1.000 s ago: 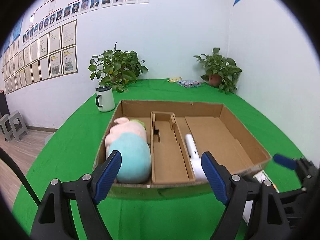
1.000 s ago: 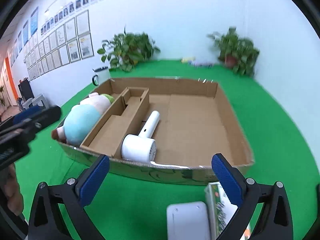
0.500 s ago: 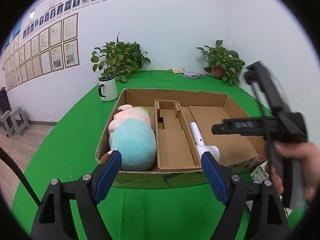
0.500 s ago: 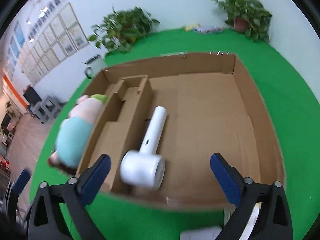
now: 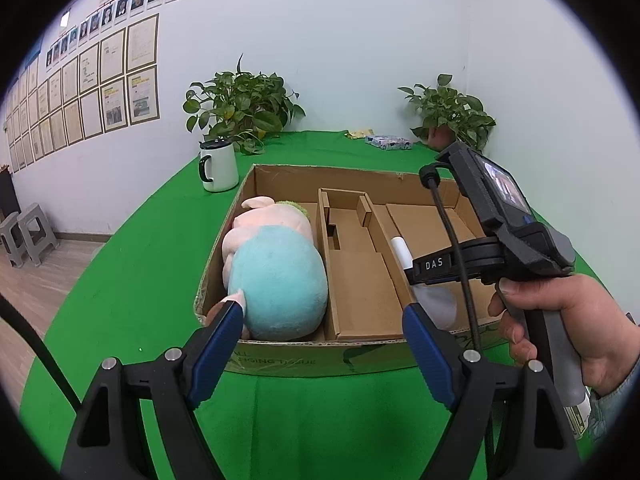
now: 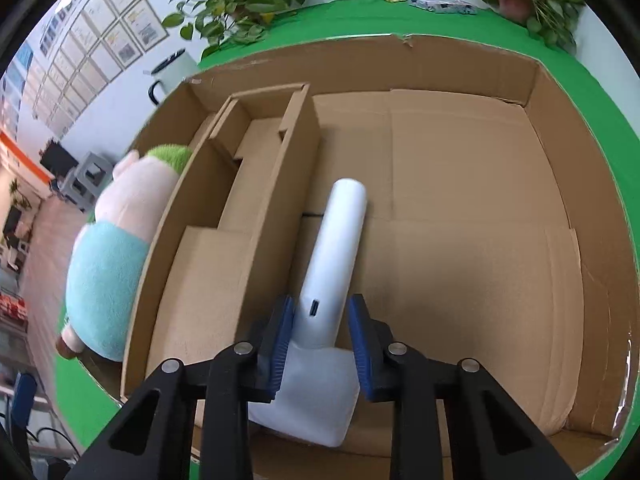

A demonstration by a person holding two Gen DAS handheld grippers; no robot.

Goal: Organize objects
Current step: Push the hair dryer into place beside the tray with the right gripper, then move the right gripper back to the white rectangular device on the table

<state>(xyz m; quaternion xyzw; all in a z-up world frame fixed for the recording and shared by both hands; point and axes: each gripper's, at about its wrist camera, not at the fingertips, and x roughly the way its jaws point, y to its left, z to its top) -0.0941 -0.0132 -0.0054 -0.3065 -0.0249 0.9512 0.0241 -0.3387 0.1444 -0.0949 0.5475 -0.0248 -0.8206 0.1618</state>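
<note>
A shallow cardboard box (image 5: 280,354) lies on the green table. In its left part rests a pink and blue plush toy (image 5: 280,280), and a cardboard divider insert (image 5: 360,280) fills the middle. Right of the insert lies a white hair dryer (image 6: 340,232), its handle pointing away. My right gripper (image 6: 321,332) reaches steeply down into the box, its jaws closing with the blue pads against both sides of the handle just above the head. A hand (image 5: 560,320) holds that tool. My left gripper (image 5: 324,316) hovers open before the box's near wall, with nothing between its fingers.
A white mug (image 5: 218,168) stands left of the box's far corner. Two potted plants (image 5: 240,108) (image 5: 448,116) and a small packet (image 5: 388,142) sit along the back wall. A printed carton (image 5: 576,420) lies under the hand at the right. Grey stools (image 5: 28,236) stand on the floor.
My right gripper came forward over the box's near wall and tipped down onto the hair dryer. Its jaws went from wide open to narrow around the handle. The left gripper stayed put.
</note>
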